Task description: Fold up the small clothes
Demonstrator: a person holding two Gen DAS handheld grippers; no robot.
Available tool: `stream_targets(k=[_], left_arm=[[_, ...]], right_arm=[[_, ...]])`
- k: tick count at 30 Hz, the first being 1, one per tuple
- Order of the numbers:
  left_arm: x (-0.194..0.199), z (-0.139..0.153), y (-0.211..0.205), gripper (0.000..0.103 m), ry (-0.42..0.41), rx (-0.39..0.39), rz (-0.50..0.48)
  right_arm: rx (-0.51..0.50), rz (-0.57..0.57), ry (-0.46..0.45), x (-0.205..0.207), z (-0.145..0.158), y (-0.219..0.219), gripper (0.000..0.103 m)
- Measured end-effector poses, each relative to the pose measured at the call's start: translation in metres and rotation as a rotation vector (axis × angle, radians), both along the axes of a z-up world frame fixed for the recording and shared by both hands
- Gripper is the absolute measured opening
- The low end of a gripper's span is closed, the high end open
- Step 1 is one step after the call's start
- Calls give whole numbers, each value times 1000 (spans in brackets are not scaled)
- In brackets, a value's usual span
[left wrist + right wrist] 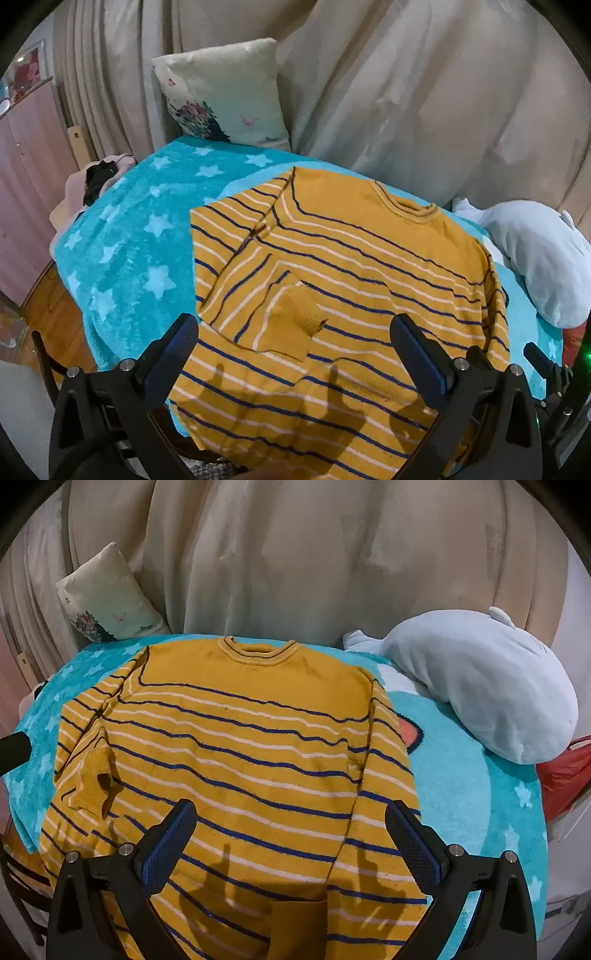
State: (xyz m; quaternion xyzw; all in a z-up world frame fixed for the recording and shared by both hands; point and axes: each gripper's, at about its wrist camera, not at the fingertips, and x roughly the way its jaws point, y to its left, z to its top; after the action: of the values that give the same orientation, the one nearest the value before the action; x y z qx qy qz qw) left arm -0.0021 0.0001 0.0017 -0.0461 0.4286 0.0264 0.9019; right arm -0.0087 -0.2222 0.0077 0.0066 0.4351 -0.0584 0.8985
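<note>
A mustard-yellow sweater (351, 280) with navy and white stripes lies flat on a turquoise star blanket (125, 240), collar at the far side. Its left sleeve is folded across the body, the cuff (299, 314) lying on the chest. My left gripper (291, 332) is open and empty, hovering over the sweater's lower left part. In the right wrist view the sweater (236, 738) fills the middle, with the folded cuff (92, 782) at left and the right sleeve (384, 812) lying down the right side. My right gripper (290, 819) is open and empty above the lower hem.
A floral pillow (225, 96) leans on beige curtains at the back. A white plush toy (480, 679) lies on the blanket's right side, a red bag (565, 775) beyond it. Dark and pink clothes (96, 181) sit at the far left. A wooden chair shows below the blanket (480, 794).
</note>
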Motion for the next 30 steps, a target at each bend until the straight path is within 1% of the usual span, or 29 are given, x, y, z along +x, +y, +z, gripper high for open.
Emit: stream_targets(k=[2,3,4,5,6,7,8,9,11,14,16,19,23,26,29,30], left_arm=[[-5,3,-1,103,-21,6,14],[-7,7,7,103,-27,-18,30],[-11,10,7,103,-36,-12,39],[-15,13,6,103,-46,-11,38],[-20,16,6,103,-56,-12,31],[-26,20,4,103,-69,-10,30],[-30,24,-2,103,-85,6,28],[-36,29,-2,103,-108,9,24],[-52,33,-3,103,-166,27,28],[-60,40,-2,103,-206,10,12],[-64,43,0,103,-218,-2,2],[-72,48,4,103,-246,-4,12],[-76,57,9,103,-283,25,45],[-73,61,19,103,-283,60,79],[-69,64,33,103,-279,95,107],[-68,67,39,103,-286,108,124]], right_arm=[[-5,-2,-15,1,3,-2,103],[-23,-2,-15,3,2,3,103],[-13,-1,-21,3,3,0,103],[-13,-1,-18,4,4,3,103],[11,-2,-34,2,4,1,103],[20,-3,-32,3,4,1,103],[28,-2,-43,2,6,2,103],[39,2,-59,-3,6,-1,103],[41,4,-62,2,10,0,103],[52,10,-73,2,12,4,103],[60,20,-74,2,12,6,103],[59,36,-81,1,12,11,103],[76,48,-87,0,13,15,103],[83,53,-112,-2,20,14,103],[47,39,-176,-6,34,12,103],[21,28,-218,-9,41,11,103]])
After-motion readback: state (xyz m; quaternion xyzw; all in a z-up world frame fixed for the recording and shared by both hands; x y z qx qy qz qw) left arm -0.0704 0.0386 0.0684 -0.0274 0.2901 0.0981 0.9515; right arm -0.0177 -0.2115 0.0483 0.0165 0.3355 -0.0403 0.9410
